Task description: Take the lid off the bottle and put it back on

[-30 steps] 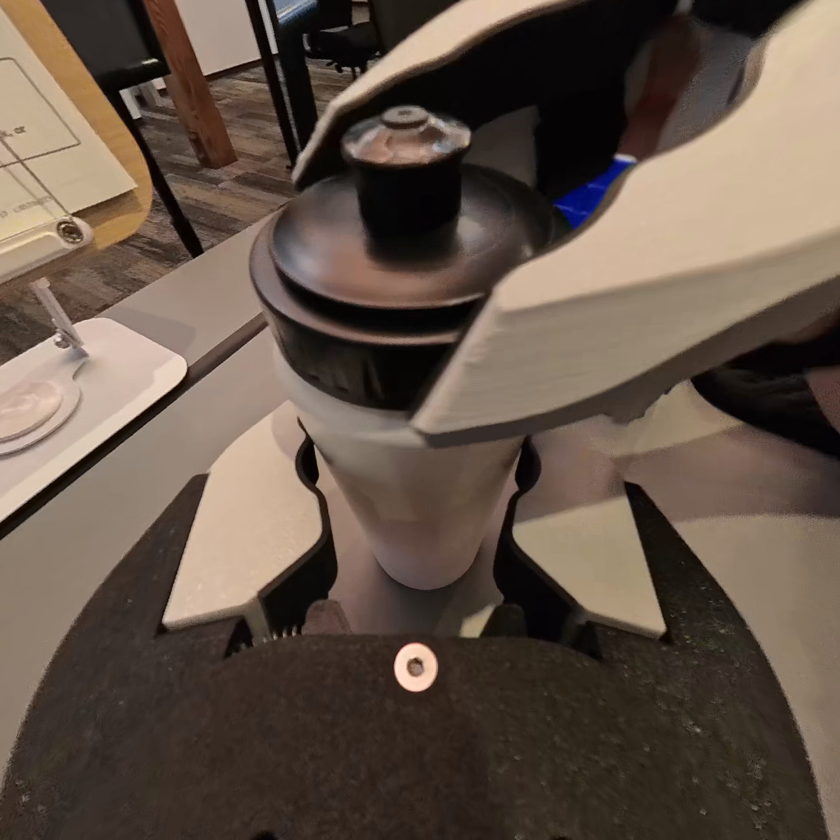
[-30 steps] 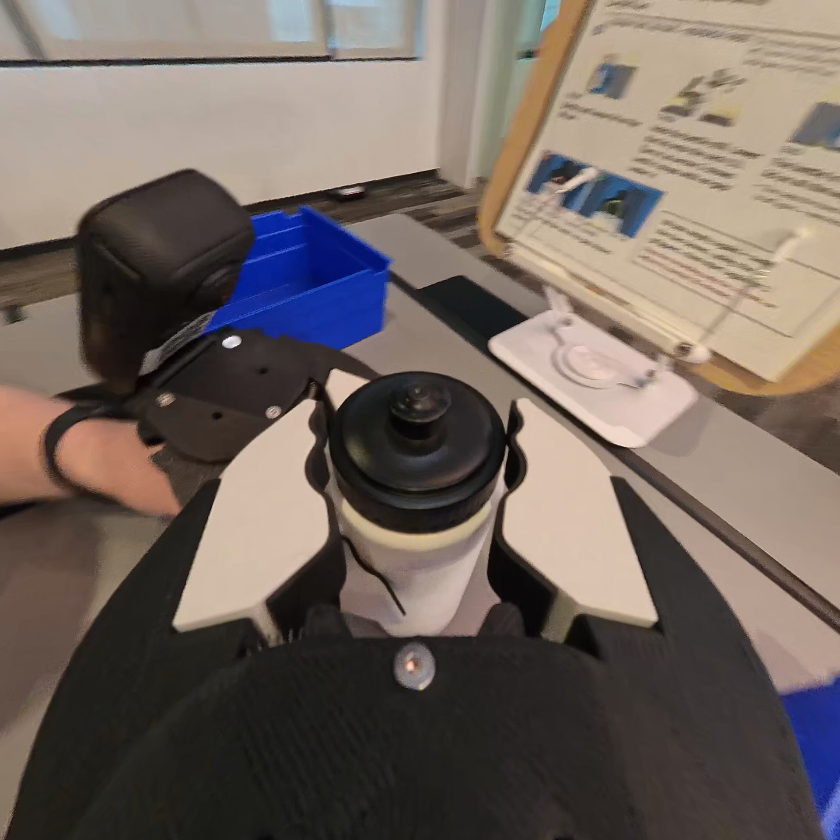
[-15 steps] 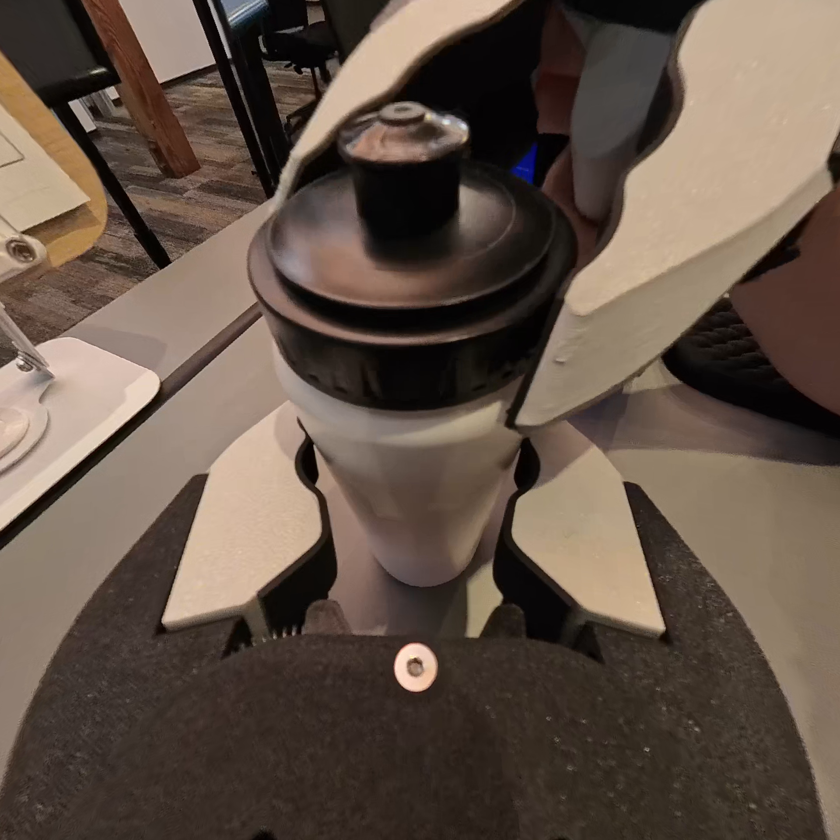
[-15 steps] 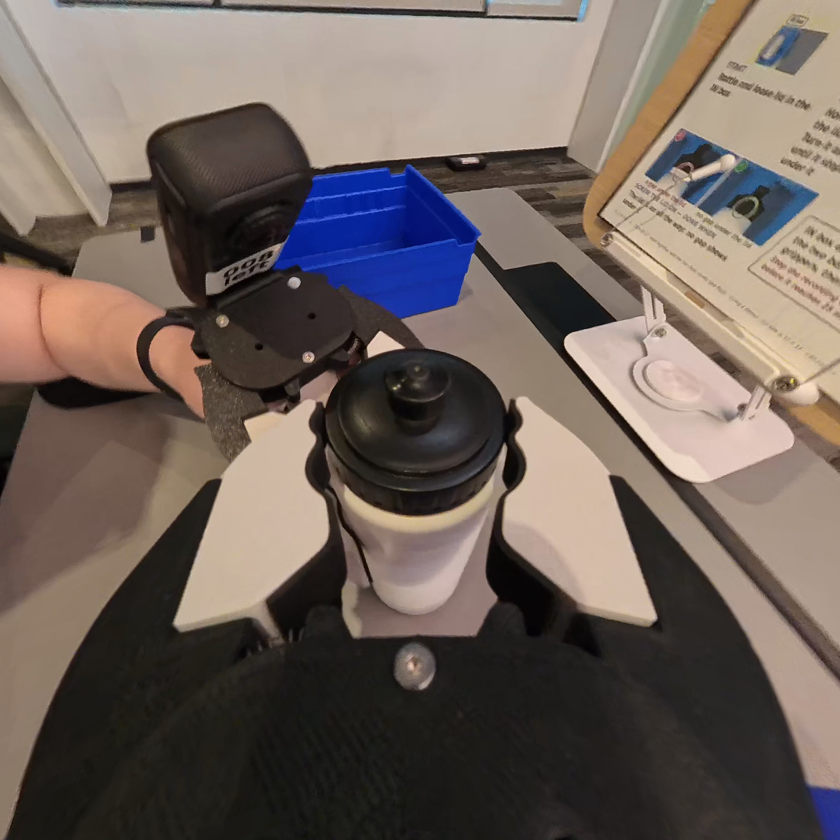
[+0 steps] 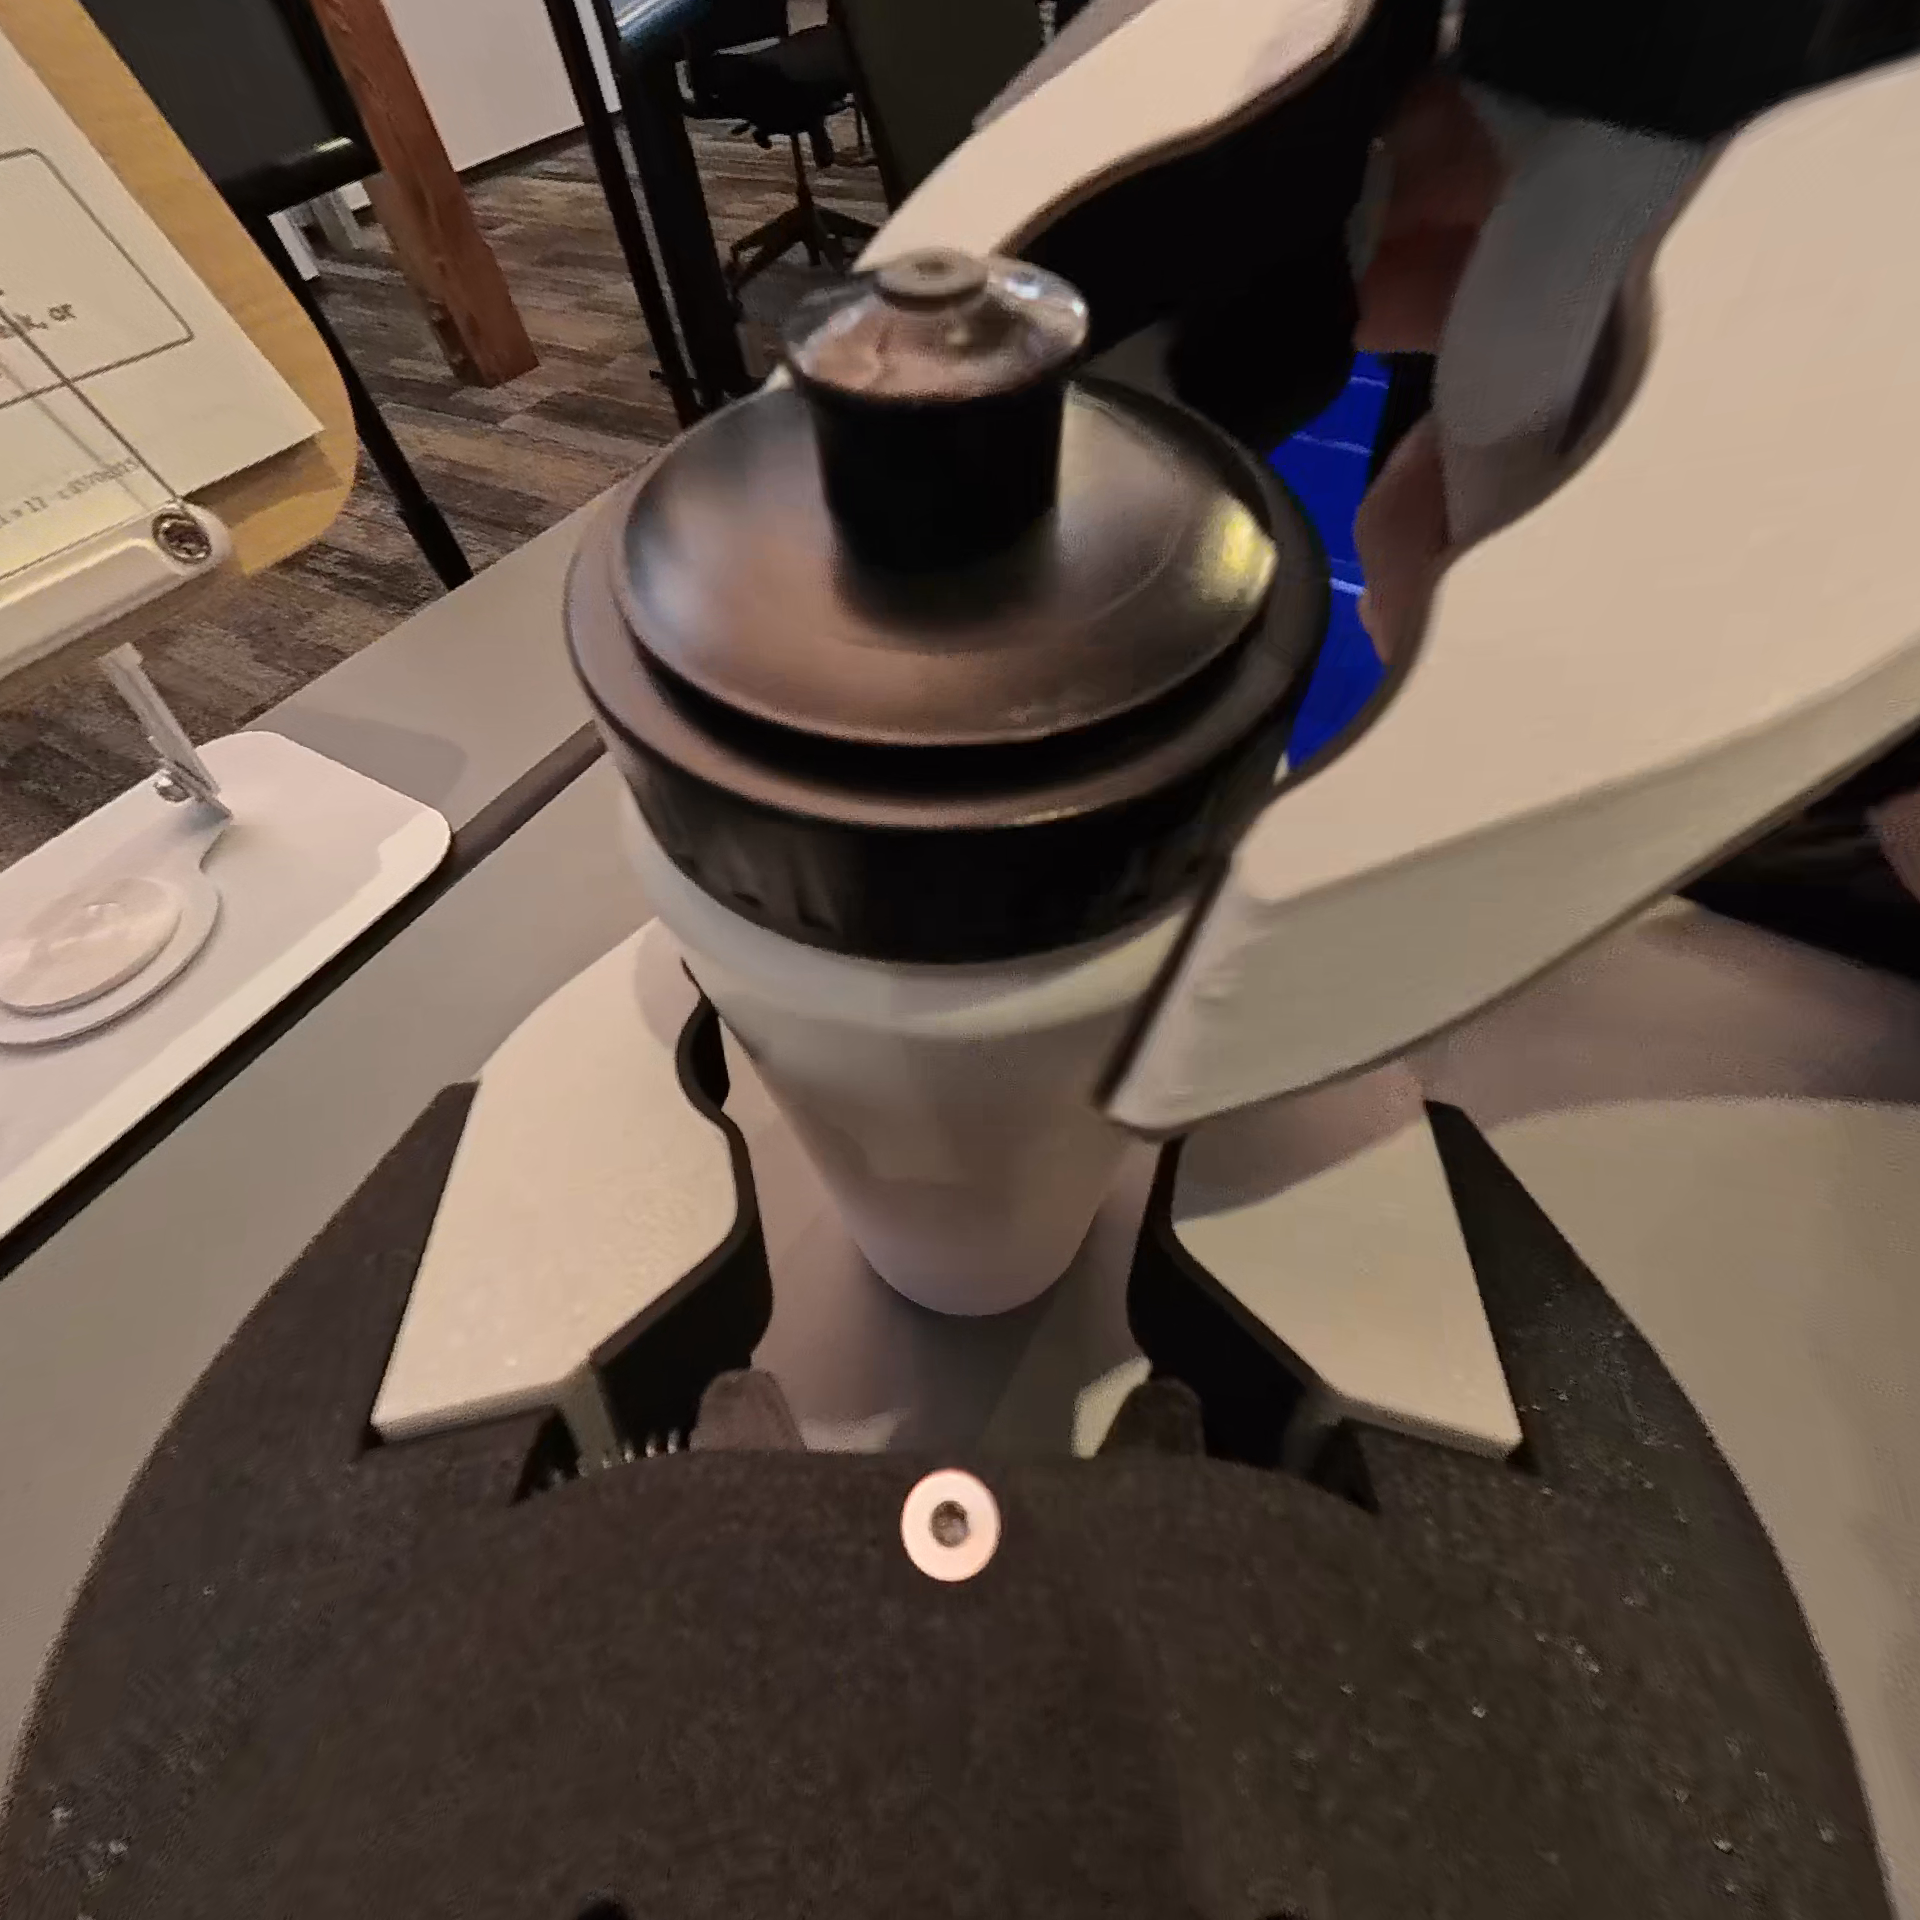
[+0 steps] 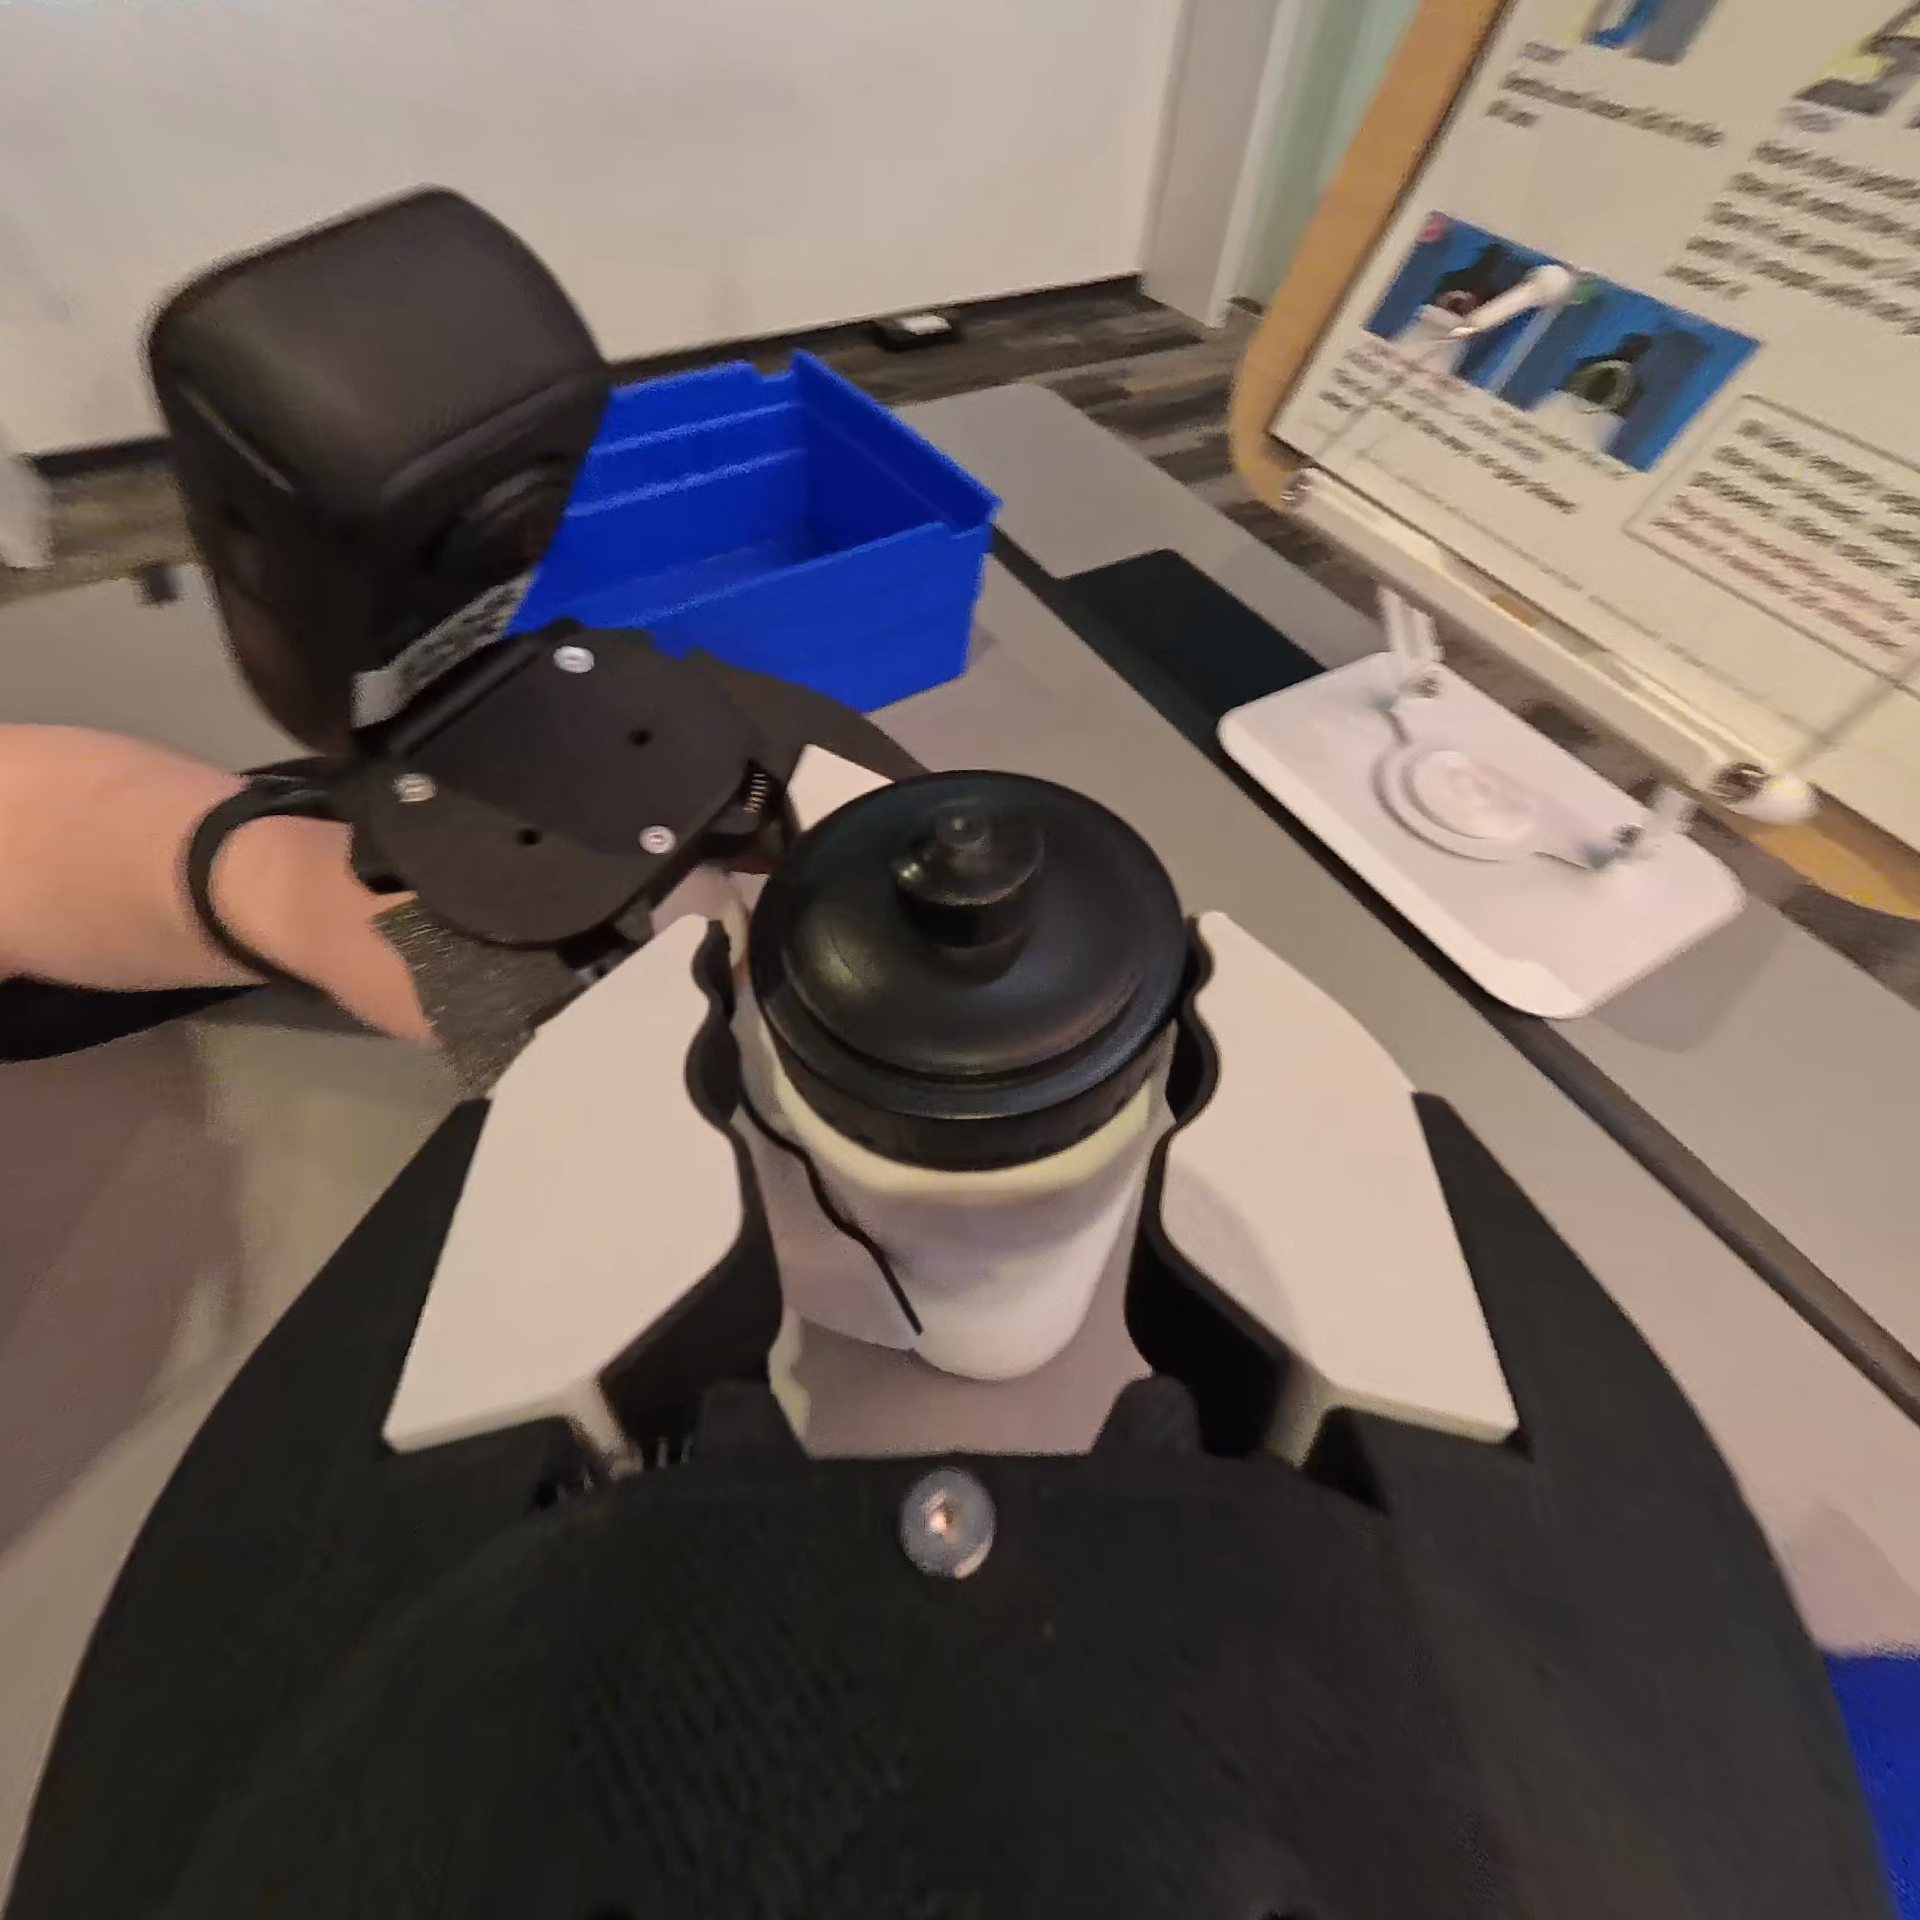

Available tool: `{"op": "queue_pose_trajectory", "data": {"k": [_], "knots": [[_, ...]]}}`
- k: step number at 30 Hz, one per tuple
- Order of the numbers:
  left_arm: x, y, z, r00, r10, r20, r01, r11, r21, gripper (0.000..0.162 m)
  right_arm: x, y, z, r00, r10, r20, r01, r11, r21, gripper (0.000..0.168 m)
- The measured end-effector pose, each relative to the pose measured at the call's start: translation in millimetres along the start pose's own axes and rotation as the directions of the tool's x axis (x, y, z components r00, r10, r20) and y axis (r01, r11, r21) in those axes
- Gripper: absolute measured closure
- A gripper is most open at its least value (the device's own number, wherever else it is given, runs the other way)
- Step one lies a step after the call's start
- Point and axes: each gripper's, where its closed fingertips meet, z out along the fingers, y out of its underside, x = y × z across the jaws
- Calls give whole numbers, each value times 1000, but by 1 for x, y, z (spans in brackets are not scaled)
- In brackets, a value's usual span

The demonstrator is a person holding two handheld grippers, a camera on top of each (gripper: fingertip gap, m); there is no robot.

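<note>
The 2 fingers of the left gripper [image 5: 940,1184] sit clamped on the white body of the bottle [image 5: 935,1101], 1 on each side of its lower part. In my judgement this grip is there to keep the bottle from turning while the other gripper works the cap. The bottle stands upright on the grey table [image 5: 208,1299], its base visible between the finger roots in the left wrist view.

Higher up, the 2 fingers of the right gripper [image 6: 951,1049] close on the black lid [image 6: 966,966], touching its ribbed rim on both sides; the lid sits right in the notches of the fingers. The lid looks seated on the bottle neck, with no gap I can make out, so whether it is being loosened or tightened cannot be told. Holding low with 1 gripper and high with the other splits the twist between body and lid.

Farther out, a blue bin [image 6: 790,551] stands on the table beyond the left gripper, well apart from the bottle. A white stand base [image 6: 1475,842] carries a tilted instruction board [image 6: 1662,343] to the right.
</note>
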Motion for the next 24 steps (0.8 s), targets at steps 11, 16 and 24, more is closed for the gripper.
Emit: {"op": "queue_pose_trajectory", "data": {"k": [11, 16, 24], "knots": [[10, 2, -6, 998, -1, -61, 1, 1000, 6, 76, -4, -12, -2, 999, 54, -4, -53, 995, 79, 91], [4, 0, -3, 999, -44, 1, 44, 999, 16, 76, 9, -16, 0, 969, 161, -186, -128, 976, 177, 94], [18, 2, -5, 999, 23, -45, -23, 1000, 4, 76, -14, -8, -7, 979, 91, 180, -101, 994, 48, 92]]}}
